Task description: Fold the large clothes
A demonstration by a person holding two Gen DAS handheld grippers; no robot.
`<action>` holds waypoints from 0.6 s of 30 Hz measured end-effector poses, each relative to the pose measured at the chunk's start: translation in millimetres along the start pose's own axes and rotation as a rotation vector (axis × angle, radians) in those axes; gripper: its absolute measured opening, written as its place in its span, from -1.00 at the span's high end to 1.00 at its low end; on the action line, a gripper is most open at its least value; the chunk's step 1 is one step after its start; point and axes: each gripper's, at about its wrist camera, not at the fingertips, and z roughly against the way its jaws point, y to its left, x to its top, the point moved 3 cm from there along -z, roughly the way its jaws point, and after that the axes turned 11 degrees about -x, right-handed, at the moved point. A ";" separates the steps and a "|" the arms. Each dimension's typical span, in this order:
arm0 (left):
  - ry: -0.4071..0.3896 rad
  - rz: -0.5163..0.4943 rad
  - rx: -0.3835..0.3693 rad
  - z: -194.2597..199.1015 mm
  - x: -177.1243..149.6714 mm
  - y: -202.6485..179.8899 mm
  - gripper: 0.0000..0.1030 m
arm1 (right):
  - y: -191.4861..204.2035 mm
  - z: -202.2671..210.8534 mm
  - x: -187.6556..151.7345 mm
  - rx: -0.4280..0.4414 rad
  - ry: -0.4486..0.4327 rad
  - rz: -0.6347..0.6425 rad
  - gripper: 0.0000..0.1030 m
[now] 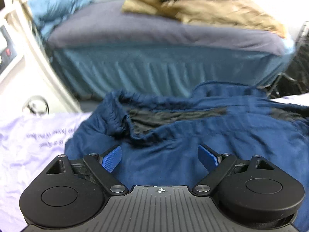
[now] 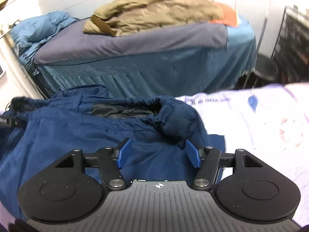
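Navy padded jacket [image 1: 173,135] lies crumpled on lilac printed sheet [image 1: 29,145], long axis nine-to-three across both views; left claw [image 1: 160,158] and right claw [image 2: 158,155] both gape empty just above it, cuffed sleeve [image 2: 177,123] at right claw's one o'clock, nearer that hand.

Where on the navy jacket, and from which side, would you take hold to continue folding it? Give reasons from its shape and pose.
Probably the bunched elastic cuff of the navy jacket. It stands up as a thick ridge above the flat cloth, so open pads can close across it. Come from the near side, angled down, with the right gripper, whose open jaws already sit just short of it.
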 end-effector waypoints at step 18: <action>-0.029 -0.895 -0.084 22.1 -180.7 -250.0 -1.00 | -147.9 34.3 -99.1 0.192 0.214 -0.475 -0.79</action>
